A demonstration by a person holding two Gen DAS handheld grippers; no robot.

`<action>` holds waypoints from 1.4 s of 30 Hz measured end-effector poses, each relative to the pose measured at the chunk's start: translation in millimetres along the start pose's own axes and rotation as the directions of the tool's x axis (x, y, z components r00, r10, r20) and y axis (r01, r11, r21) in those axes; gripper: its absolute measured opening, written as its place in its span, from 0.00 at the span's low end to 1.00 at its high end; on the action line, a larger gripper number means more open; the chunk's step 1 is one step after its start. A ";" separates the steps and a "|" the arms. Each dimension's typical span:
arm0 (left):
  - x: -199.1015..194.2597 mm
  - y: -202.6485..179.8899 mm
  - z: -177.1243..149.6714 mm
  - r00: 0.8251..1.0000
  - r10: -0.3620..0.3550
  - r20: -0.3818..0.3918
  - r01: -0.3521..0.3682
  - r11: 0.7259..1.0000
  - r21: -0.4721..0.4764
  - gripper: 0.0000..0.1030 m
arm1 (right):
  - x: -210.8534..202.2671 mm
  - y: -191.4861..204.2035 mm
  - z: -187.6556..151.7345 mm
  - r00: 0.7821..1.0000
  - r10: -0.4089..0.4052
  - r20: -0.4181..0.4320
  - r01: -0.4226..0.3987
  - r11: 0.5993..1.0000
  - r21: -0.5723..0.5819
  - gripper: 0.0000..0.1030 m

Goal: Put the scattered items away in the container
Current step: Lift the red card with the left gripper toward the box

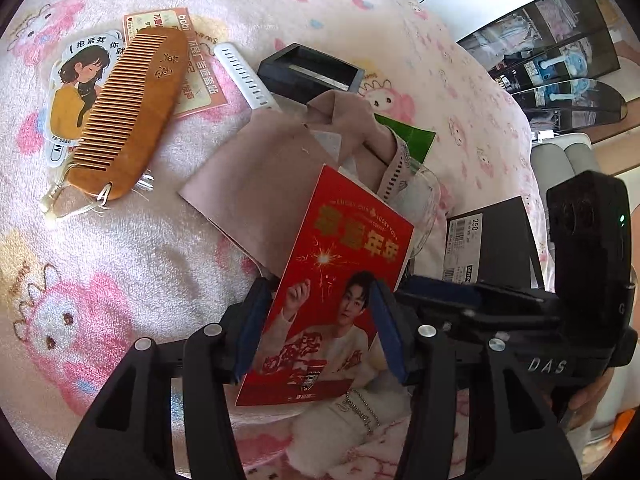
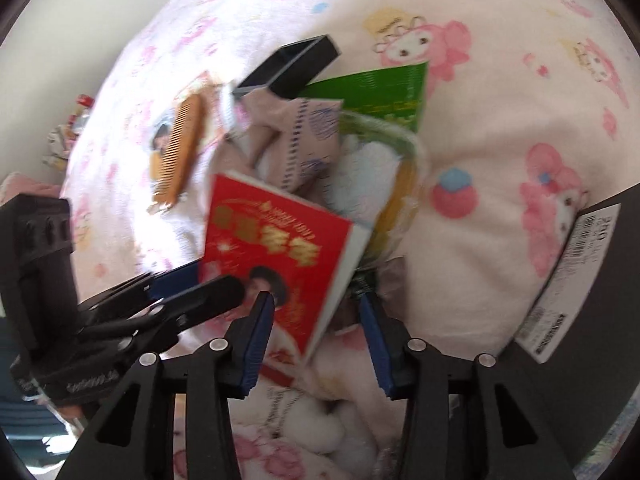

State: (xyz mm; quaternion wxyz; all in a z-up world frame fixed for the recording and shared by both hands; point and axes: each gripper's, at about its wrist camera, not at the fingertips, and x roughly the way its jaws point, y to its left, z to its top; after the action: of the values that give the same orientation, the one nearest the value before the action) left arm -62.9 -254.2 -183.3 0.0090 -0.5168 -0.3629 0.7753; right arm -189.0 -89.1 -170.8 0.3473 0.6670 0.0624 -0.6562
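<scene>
My left gripper (image 1: 318, 328) is shut on a red card (image 1: 340, 280) printed with a man and gold characters, holding it tilted above the bed. The card also shows in the right wrist view (image 2: 276, 248), with the left gripper's fingers (image 2: 192, 300) clamped on it. My right gripper (image 2: 316, 340) is open and empty just below the card. A clear plastic container (image 2: 404, 176) holding a white cloth lies behind the card, partly covered by a beige pouch (image 1: 280, 168). A wooden comb (image 1: 132, 112) lies on stickers at the left.
Pink cartoon-print bedding (image 1: 120, 280) covers the surface. A black open box (image 1: 312, 72), a white comb-like strip (image 1: 244, 76) and a green packet (image 2: 380, 96) lie near the pouch. A black shoebox with a barcode label (image 2: 572, 280) stands at right. A fluffy white item (image 2: 340, 432) lies below.
</scene>
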 end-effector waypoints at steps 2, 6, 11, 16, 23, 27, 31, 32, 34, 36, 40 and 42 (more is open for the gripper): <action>0.5 2.0 0.0 1.000 0.006 0.000 -0.006 1.000 -0.009 0.50 | 7.5 -1.1 0.1 0.999 -0.004 -0.043 0.004 1.000 -0.001 0.40; -2.1 0.9 0.3 0.999 -0.034 0.019 0.034 0.999 -0.012 0.49 | 18.1 -4.5 2.6 0.993 0.040 -0.112 -0.039 0.999 0.014 0.41; -3.3 -11.0 -0.2 0.999 -0.041 0.021 0.041 0.999 0.028 0.49 | 6.5 -1.7 -0.8 0.997 0.076 -0.033 -0.076 0.997 0.014 0.41; -4.0 -11.8 1.1 1.000 -0.001 0.021 0.000 1.000 0.026 0.38 | -0.7 -6.8 -3.4 0.997 0.074 0.014 -0.074 0.997 0.037 0.32; -44.3 -39.4 -0.2 0.995 -0.027 0.092 0.017 0.994 0.106 0.32 | -52.9 -3.8 -14.4 0.976 0.076 0.202 -0.083 0.996 0.026 0.29; -65.9 -77.1 -0.5 0.992 -0.042 0.118 0.019 0.981 0.192 0.32 | -88.3 -0.3 -29.8 0.950 0.081 0.301 -0.099 0.994 0.047 0.29; -50.4 -98.2 -0.6 0.991 0.067 0.116 -0.097 0.957 0.275 0.32 | -95.5 3.4 -34.0 0.951 0.033 0.307 -0.050 0.998 0.049 0.29; -39.8 -100.0 0.4 0.992 0.078 0.098 -0.103 0.955 0.280 0.32 | -91.1 0.2 -34.9 0.959 0.028 0.281 -0.046 0.997 0.058 0.29; -28.0 -89.4 -4.9 0.997 0.063 0.054 -0.075 0.960 0.271 0.32 | -79.1 -3.1 -38.4 0.970 0.011 0.242 -0.027 0.998 0.064 0.29; -22.1 -73.9 -8.2 1.000 0.015 0.015 -0.018 0.972 0.235 0.33 | -67.9 -2.5 -41.5 0.977 0.010 0.213 -0.023 0.998 0.059 0.29; -14.7 -52.5 -15.3 0.995 -0.090 -0.034 0.095 0.975 0.199 0.34 | -64.3 2.0 -44.6 0.982 -0.006 0.187 0.003 1.000 0.016 0.30; -13.4 -48.9 -17.3 0.996 -0.084 -0.042 0.091 0.973 0.213 0.34 | -63.3 1.9 -42.8 0.984 -0.020 0.179 0.018 1.000 0.014 0.31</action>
State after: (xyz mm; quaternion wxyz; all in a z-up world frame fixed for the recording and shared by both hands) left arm -60.4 -213.9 -148.1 0.1045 -0.5089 -0.2993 0.8003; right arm -160.6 -43.7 -116.3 0.3413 0.6066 0.0332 -0.7172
